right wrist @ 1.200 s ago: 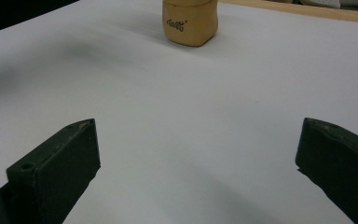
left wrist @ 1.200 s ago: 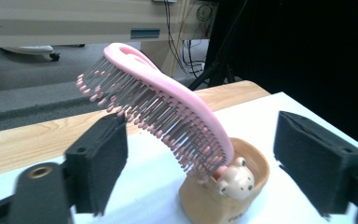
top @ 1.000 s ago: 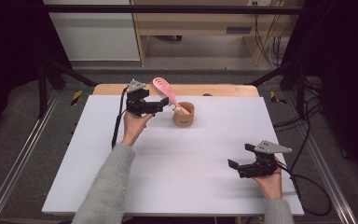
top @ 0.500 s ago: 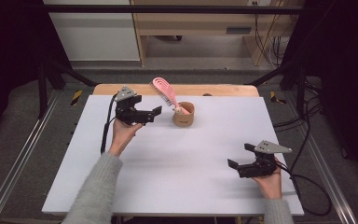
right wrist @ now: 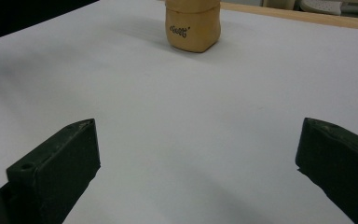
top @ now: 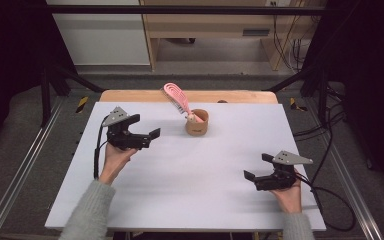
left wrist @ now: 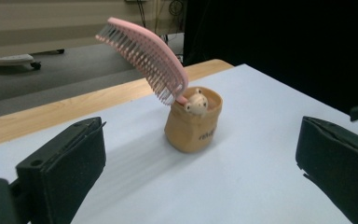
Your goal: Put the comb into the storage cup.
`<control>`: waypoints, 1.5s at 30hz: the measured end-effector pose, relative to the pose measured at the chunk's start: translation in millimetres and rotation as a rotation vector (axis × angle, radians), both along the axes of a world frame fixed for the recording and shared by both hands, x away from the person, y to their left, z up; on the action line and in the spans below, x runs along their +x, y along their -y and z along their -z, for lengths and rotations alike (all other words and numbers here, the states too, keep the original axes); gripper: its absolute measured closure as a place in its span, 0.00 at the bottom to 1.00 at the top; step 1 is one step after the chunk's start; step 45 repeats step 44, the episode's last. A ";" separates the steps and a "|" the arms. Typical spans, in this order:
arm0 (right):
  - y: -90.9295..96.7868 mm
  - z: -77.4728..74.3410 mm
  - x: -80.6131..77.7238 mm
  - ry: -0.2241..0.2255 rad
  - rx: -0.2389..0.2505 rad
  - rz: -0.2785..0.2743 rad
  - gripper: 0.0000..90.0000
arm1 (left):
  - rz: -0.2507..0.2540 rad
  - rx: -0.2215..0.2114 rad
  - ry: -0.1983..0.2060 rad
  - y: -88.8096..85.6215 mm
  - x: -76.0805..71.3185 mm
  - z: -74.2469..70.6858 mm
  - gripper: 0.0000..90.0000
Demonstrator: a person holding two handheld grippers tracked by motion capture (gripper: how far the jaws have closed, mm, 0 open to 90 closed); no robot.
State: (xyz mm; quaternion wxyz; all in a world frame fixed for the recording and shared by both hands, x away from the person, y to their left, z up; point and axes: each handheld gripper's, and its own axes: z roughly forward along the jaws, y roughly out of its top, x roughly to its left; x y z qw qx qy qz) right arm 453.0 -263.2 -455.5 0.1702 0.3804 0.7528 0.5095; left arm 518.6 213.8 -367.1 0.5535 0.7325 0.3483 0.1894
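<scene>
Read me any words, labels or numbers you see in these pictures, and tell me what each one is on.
Small dark print on the side of the tan cup: too blurred to read.
No other text on the pink comb or the white table.

- Left black hand-held gripper (top: 147, 133): grey three-cornered plate on top, black cable trailing, square matte jaws.
- Right black hand-held gripper (top: 256, 167): same grey plate, black cable.
- Grey knitted sleeves (top: 87, 215).
</scene>
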 end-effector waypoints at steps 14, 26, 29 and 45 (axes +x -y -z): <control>-1.6 1.6 0.1 0.001 -0.002 -0.002 0.00 | 0.016 0.025 -0.008 -36.6 -38.1 33.3 0.02; -1.7 1.3 -1.1 0.009 0.005 -0.001 0.00 | -0.025 0.064 -0.041 -61.7 -56.8 61.7 0.02; -2.0 1.8 -0.9 0.009 0.000 -0.003 0.00 | -0.032 0.071 -0.044 -67.1 -61.1 67.2 0.02; -0.1 5.2 -0.8 0.000 0.005 0.001 0.00 | -0.077 0.096 -0.060 -89.9 -76.6 85.4 0.02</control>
